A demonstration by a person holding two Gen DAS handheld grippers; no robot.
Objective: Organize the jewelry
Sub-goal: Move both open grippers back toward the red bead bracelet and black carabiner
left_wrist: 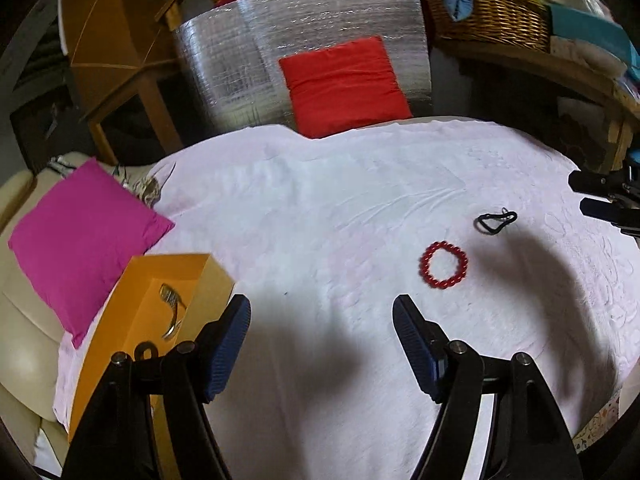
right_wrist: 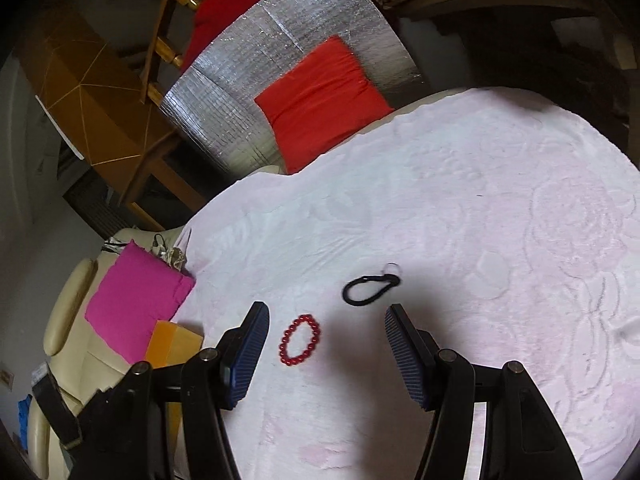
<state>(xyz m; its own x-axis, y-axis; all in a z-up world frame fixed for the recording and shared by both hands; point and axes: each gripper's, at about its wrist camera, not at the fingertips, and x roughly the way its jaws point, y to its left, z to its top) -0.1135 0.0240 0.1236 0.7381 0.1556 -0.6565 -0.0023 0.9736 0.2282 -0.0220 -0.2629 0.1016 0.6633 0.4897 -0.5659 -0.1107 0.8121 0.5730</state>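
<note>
A red bead bracelet (left_wrist: 443, 265) lies flat on the pale pink blanket (left_wrist: 340, 216), with a black cord loop (left_wrist: 495, 220) just beyond it. An open orange box (left_wrist: 160, 300) at the left holds a silver metal piece (left_wrist: 170, 308). My left gripper (left_wrist: 322, 312) is open and empty, above the blanket between box and bracelet. My right gripper (right_wrist: 326, 318) is open and empty, hovering near the bracelet (right_wrist: 301, 340) and black loop (right_wrist: 370, 288); it also shows at the left wrist view's right edge (left_wrist: 608, 200).
A magenta cushion (left_wrist: 80, 236) lies beside the box on a cream sofa (left_wrist: 20, 320). A red cushion (left_wrist: 344, 84) leans on a silver foil panel (left_wrist: 248, 56) at the back. A wicker basket (left_wrist: 488, 16) and a wooden table (left_wrist: 116, 52) stand beyond.
</note>
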